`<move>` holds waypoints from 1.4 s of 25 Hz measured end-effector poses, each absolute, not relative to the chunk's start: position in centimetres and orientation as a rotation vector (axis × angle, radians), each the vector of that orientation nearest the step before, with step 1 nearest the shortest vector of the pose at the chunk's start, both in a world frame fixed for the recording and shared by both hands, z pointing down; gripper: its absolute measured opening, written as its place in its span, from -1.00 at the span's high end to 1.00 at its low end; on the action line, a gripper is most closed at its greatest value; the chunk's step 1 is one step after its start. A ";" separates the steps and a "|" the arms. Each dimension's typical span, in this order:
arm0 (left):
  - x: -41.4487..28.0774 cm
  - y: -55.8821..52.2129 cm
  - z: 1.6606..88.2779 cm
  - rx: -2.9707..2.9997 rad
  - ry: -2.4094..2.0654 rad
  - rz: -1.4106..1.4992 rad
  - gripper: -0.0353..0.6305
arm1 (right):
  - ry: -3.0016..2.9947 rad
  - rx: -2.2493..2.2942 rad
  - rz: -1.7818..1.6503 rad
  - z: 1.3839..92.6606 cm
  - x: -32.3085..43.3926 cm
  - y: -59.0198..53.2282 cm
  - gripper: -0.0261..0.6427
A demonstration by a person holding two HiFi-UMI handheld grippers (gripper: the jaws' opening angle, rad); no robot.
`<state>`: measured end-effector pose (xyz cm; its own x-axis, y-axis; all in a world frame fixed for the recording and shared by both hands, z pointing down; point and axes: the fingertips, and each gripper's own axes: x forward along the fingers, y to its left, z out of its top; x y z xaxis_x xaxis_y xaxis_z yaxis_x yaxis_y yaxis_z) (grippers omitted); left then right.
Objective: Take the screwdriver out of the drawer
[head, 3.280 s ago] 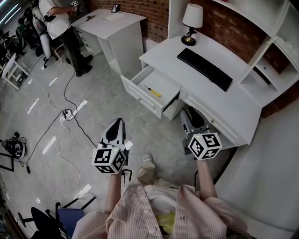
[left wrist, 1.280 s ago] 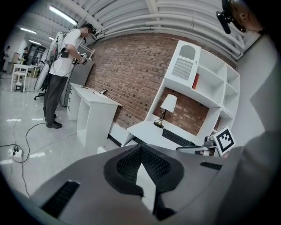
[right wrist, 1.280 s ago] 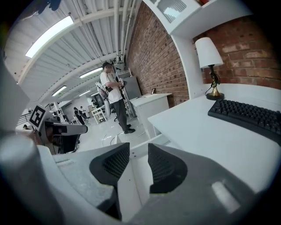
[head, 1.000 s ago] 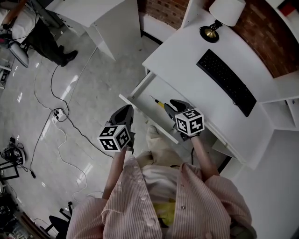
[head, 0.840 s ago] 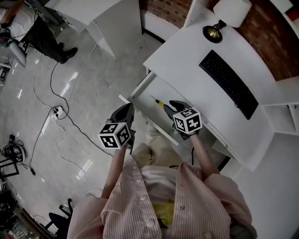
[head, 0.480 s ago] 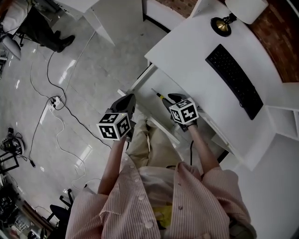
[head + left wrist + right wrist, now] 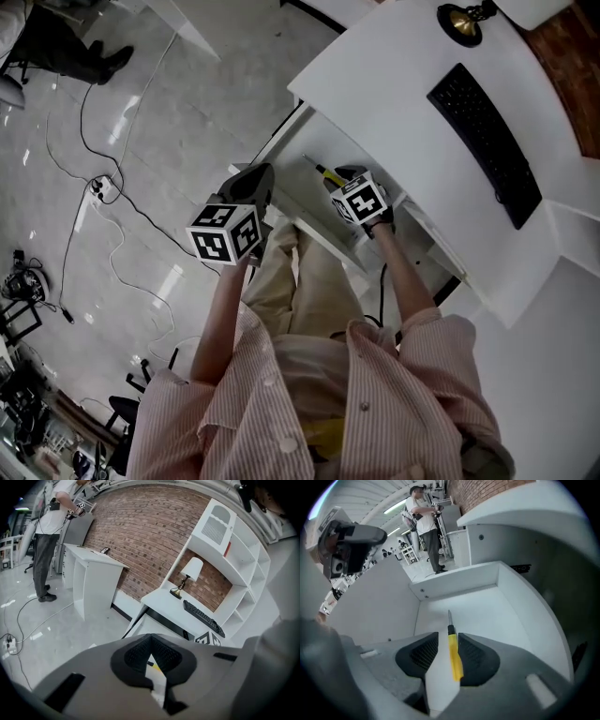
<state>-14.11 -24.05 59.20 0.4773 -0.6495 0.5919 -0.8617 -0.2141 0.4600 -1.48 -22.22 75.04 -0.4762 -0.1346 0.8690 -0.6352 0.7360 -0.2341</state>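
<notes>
My right gripper (image 7: 448,638) sits low in the open drawer (image 7: 501,616), its jaws apart on either side of the yellow-handled screwdriver (image 7: 454,658). The screwdriver lies flat on the drawer floor, its long axis along the jaws and its tip at 12 o'clock in the right gripper view. My left gripper (image 7: 150,638) hangs near the drawer front, jaws together and holding nothing.

head: steeply down over drawer (image 7: 298,187) | left: level, toward desk (image 7: 164,603) | right: close inside drawer | shared: drawer

left gripper (image 7: 255,176) jaws together, right gripper (image 7: 343,173) jaws apart
</notes>
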 end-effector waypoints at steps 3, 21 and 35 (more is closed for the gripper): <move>-14.1 -24.4 59.7 1.951 -1.242 0.350 0.89 | -1.961 0.565 0.649 76.9 -1.3 -22.2 0.55; -14.7 -23.8 61.2 1.913 -1.220 0.354 0.89 | -1.847 0.532 0.544 80.1 -1.3 -22.1 0.61; -15.1 -23.2 60.5 1.921 -1.229 0.341 0.89 | -1.861 0.530 0.480 78.9 -1.8 -21.7 0.68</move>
